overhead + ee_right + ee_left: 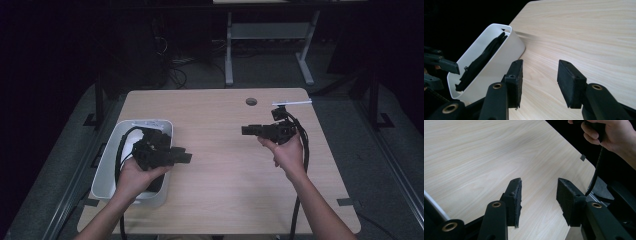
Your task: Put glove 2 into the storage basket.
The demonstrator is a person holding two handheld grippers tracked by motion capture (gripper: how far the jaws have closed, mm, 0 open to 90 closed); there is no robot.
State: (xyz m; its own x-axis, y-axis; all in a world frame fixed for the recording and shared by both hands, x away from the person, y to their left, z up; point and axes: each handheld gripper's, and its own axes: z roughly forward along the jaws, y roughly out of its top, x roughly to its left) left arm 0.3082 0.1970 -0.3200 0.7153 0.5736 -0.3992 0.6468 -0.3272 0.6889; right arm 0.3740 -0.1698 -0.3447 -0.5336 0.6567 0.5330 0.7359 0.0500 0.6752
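Left hand-held gripper is held over the rim of a white bin at approx. 9 o'clock on the counter, jaws pointed toward 3 o'clock. In the left gripper view its jaws are seen parted w/ nothing between the pads, only bare wood beyond; so it is released, not grasping. It is probably kept low & level there so a reach into the bin stays short.

Right hand-held gripper is held above the counter at approx. 2 o'clock, jaws turned toward 9 o'clock, i.e. facing the bin. Its jaws are likewise seen apart & empty in the right gripper view, w/ wood grain visible in the gap. That aim suggests the bin is what is being lined up.

Dark item is seen lying inside the bin, long & black, leaning along the bin's wall; what it is can't be made out. It is not touched by either gripper. The bin is set near the counter's 9 o'clock edge, well apart from the right gripper.

A round cable hole is seen at approx. 12 o'clock, away from the work.
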